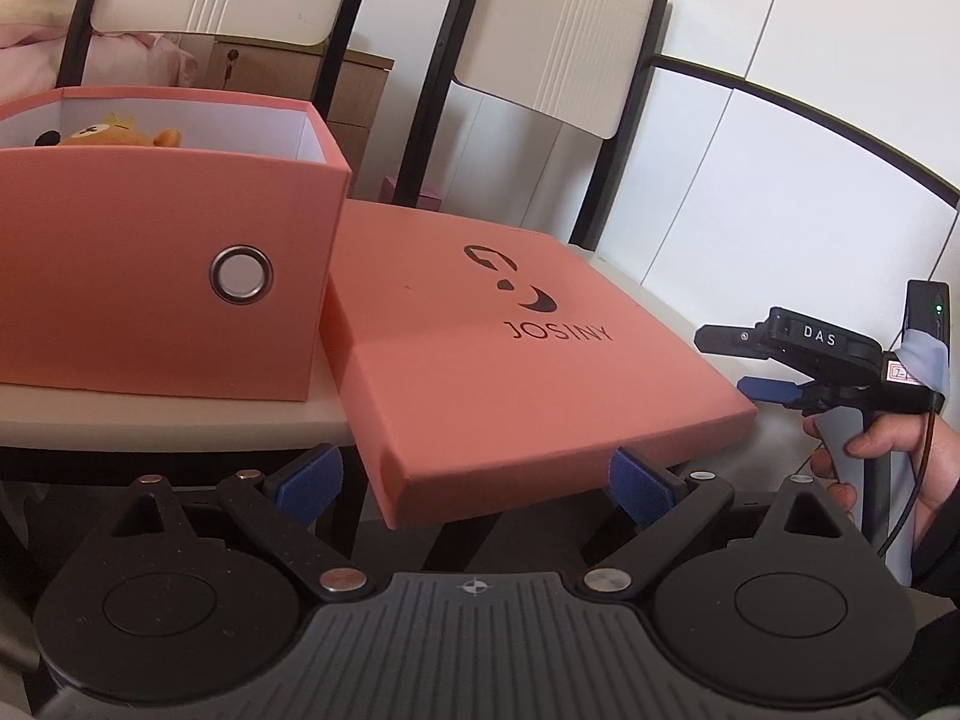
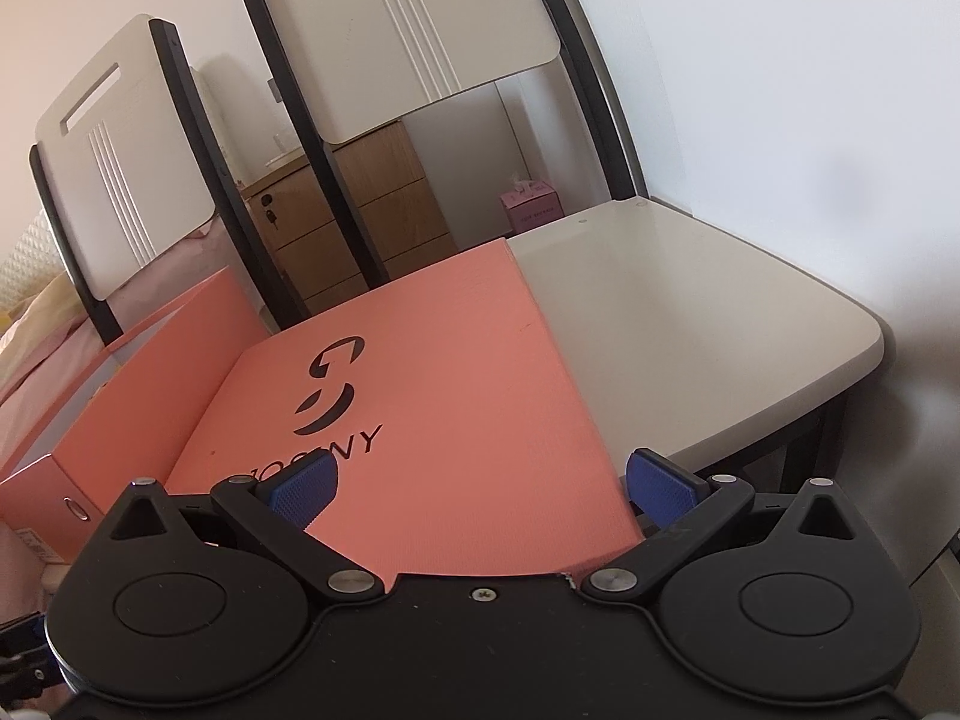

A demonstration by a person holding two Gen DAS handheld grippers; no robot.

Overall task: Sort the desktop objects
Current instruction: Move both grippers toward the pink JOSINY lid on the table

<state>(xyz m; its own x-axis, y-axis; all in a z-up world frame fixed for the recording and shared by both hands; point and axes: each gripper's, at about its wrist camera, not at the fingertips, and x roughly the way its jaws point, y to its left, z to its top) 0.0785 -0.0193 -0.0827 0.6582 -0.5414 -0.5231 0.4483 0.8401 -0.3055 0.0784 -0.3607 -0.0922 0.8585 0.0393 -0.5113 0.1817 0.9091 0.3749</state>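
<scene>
Lid (image 1: 516,360) (pink, branded) lies just ahead of my spread left jaws, right jaws spread over its corner.

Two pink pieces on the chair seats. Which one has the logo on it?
The flat lid, right of the box, with the black logo and lettering on top. The open box beside it shows only a metal ring on its front and a plush toy inside.

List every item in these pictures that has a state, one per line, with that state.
Box: open, lid off, plush toy inside.
Lid: lying flat beside the box, corner overhanging the seat edge.
Left claw: open, holding nothing.
Right claw: open over the lid, holding nothing.
</scene>
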